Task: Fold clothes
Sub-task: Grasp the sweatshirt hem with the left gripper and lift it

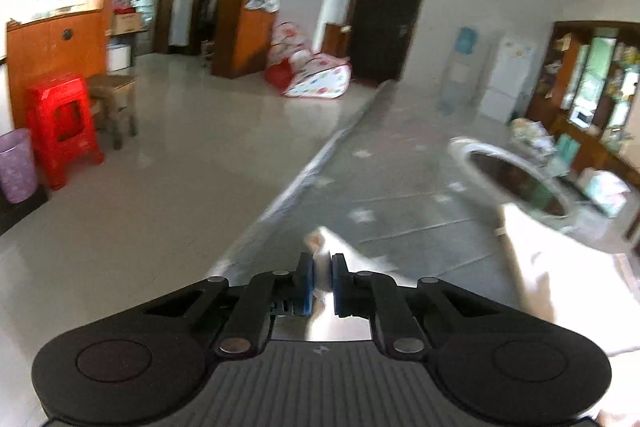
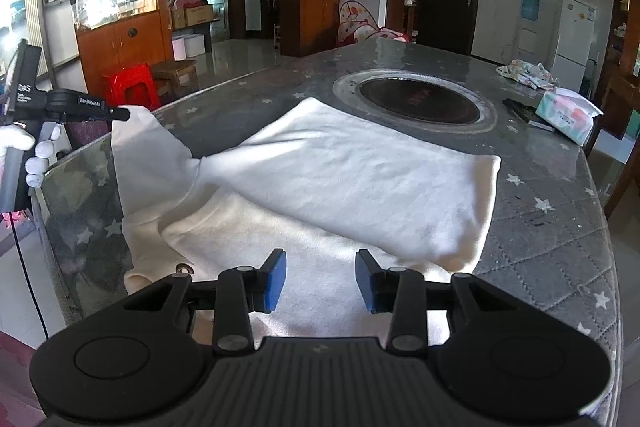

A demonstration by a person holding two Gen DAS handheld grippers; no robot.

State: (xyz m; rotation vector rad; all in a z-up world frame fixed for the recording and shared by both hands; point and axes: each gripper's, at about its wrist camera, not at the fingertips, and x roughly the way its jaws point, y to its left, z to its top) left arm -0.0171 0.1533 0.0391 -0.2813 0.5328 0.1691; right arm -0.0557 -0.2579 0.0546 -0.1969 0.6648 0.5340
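Note:
A cream-white garment (image 2: 340,179) lies partly folded on the grey star-patterned table (image 2: 540,247). One sleeve or corner (image 2: 136,147) is lifted off the table's left edge. My left gripper (image 1: 322,281) is shut on that white cloth, a fold of it showing between the blue pads (image 1: 307,283). In the right wrist view the left gripper (image 2: 122,113) appears at the far left, held by a white-gloved hand (image 2: 38,155). My right gripper (image 2: 321,279) hovers just above the near part of the garment, open, with nothing between its blue pads (image 2: 276,281).
A round dark hotplate (image 2: 418,101) with a metal rim is set into the table's middle. A tissue pack (image 2: 568,115), a dark flat object (image 2: 520,109) and a patterned cloth (image 2: 526,71) lie at the far right. A red stool (image 1: 62,127) stands on the floor to the left.

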